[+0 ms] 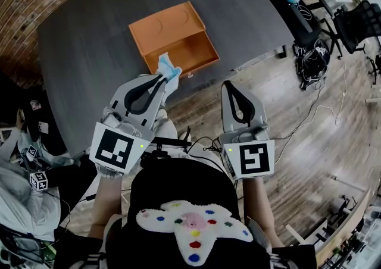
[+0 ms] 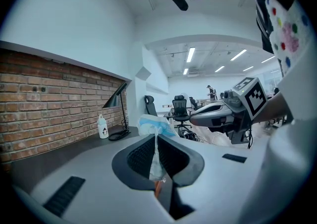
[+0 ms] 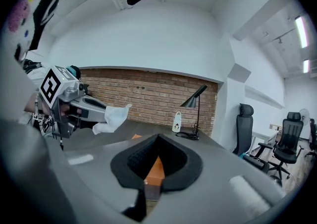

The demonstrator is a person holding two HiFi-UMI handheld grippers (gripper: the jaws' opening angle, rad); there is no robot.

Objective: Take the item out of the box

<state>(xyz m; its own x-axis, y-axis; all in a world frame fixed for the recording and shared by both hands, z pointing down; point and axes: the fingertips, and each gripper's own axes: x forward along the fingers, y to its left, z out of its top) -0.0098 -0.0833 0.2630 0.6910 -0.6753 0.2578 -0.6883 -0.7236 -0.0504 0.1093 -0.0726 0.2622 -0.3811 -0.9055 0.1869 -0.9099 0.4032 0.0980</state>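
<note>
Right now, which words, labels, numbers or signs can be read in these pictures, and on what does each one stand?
Nothing readable.
Square black-and-white markers on the left gripper and the right gripper: patterns, not letters.
Dark label on the small white bottle: too small to read.
No print shows on the open orange cardboard box or the gripped white-and-blue crumpled item.
</note>
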